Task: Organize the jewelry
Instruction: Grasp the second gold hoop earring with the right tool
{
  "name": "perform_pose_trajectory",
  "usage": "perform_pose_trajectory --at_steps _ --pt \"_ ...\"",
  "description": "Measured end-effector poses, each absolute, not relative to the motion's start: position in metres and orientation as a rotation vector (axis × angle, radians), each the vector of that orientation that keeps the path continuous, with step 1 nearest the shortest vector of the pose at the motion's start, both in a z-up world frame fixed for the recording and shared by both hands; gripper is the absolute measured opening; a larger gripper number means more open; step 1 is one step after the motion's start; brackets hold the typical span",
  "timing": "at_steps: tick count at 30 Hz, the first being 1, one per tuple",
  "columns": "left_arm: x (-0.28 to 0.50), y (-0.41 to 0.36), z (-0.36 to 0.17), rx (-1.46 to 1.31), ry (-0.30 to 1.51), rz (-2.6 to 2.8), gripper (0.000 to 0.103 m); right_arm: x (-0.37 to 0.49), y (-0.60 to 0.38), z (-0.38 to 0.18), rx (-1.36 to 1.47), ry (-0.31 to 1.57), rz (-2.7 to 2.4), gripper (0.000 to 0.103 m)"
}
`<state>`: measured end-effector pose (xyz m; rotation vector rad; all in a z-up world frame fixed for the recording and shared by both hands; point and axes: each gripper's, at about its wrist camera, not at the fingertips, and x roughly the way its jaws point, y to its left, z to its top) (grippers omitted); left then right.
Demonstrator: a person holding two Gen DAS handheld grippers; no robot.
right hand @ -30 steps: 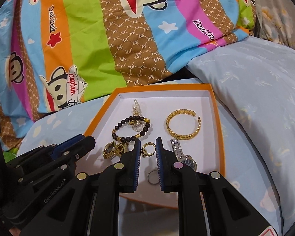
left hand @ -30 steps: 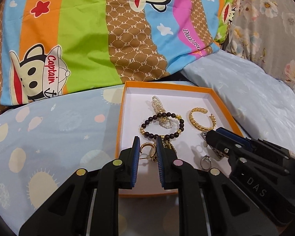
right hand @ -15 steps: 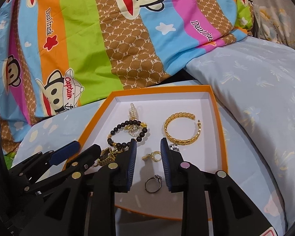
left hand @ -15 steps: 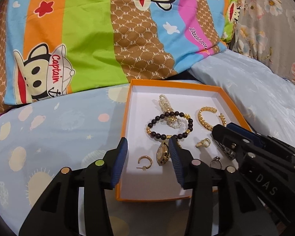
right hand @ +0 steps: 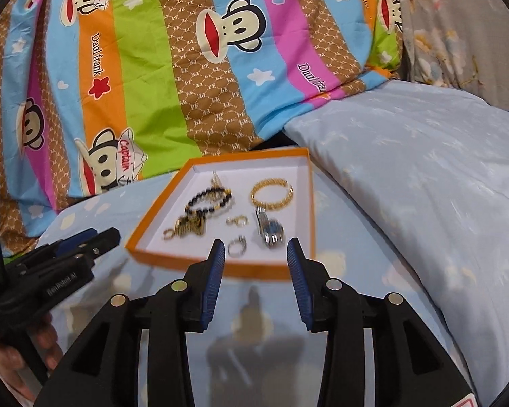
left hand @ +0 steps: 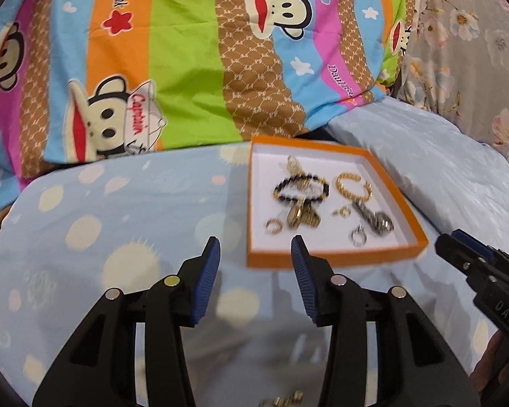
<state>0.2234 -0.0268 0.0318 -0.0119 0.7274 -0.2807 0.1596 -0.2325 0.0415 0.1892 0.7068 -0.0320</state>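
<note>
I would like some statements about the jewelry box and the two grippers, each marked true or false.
1. Both grippers are open. True: the left gripper and the right gripper hold nothing.
2. The orange box has a lid on. False: it is open.
3. The watch lies inside the box. True.
4. The gold bangle lies on the bedsheet. False: it is in the box.
5. The silver ring sits near the box's front edge. True.
</note>
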Motion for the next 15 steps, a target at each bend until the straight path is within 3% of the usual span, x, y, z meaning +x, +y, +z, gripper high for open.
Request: perform_pose_trajectory --at_steps 15 --pt "0.131 0.042 0.001 -0.109 0.845 -0.215 0.042 0.071 -0.170 0.004 0.207 0.883 0.114 0.038"
